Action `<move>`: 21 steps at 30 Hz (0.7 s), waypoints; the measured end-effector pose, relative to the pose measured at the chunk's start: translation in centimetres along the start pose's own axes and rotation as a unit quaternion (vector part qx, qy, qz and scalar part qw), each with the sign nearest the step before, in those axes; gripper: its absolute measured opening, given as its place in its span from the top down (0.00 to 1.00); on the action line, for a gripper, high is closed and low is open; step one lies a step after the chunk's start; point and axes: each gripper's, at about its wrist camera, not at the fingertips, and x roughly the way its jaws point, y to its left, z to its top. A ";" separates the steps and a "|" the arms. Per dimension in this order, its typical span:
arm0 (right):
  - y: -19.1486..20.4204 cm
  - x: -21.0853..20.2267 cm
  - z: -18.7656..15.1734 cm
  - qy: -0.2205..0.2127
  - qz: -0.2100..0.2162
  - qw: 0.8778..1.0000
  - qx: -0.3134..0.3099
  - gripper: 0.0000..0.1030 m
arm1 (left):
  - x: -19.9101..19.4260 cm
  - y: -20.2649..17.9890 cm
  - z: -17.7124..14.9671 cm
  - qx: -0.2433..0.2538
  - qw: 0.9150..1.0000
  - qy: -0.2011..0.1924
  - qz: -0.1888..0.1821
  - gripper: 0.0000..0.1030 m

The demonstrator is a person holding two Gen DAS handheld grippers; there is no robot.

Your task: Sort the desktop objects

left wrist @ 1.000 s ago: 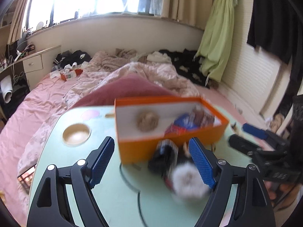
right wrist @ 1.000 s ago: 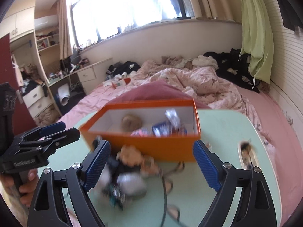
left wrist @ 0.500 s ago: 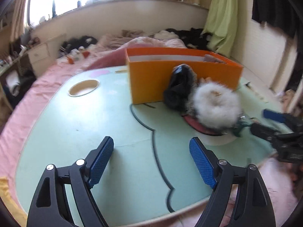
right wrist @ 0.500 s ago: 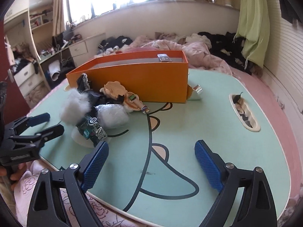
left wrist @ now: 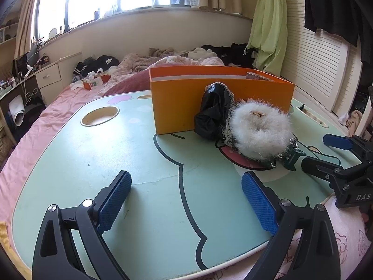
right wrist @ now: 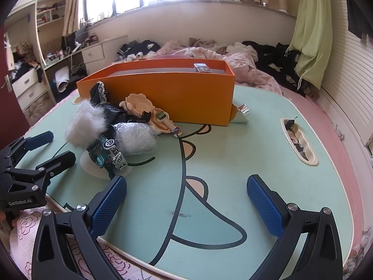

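Beside orange box [left wrist: 219, 98], both tongs lowered, open

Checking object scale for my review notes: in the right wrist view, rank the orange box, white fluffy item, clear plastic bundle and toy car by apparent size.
1. orange box, clearly largest.
2. white fluffy item and clear plastic bundle: look alike, unranked.
3. toy car, smallest.

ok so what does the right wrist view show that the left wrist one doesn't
Only the right wrist view shows the peach figurine, the bubble-wrapped bundle, the silver piece at the box's corner and the long tray slot. Only the left shows the round cup hole. Both show the orange box, the white fluffy ball, the black lace bag and the toy car.
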 end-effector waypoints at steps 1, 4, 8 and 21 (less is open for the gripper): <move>0.0 0.0 0.0 0.000 0.000 1.000 0.000 0.00 | 0.0 0.0 0.0 0.000 1.000 -0.001 -0.001 0.07; 0.0 0.0 0.0 0.000 0.000 1.000 0.000 0.00 | 0.1 0.2 0.0 0.002 1.000 -0.002 -0.004 0.05; 0.0 0.0 0.0 0.000 0.000 1.000 0.000 0.00 | 0.2 0.0 0.0 0.005 1.000 0.000 -0.008 0.00; 0.0 0.0 -0.1 -0.001 0.000 1.000 -0.001 0.00 | 0.2 0.0 0.0 0.005 1.000 0.000 -0.008 0.00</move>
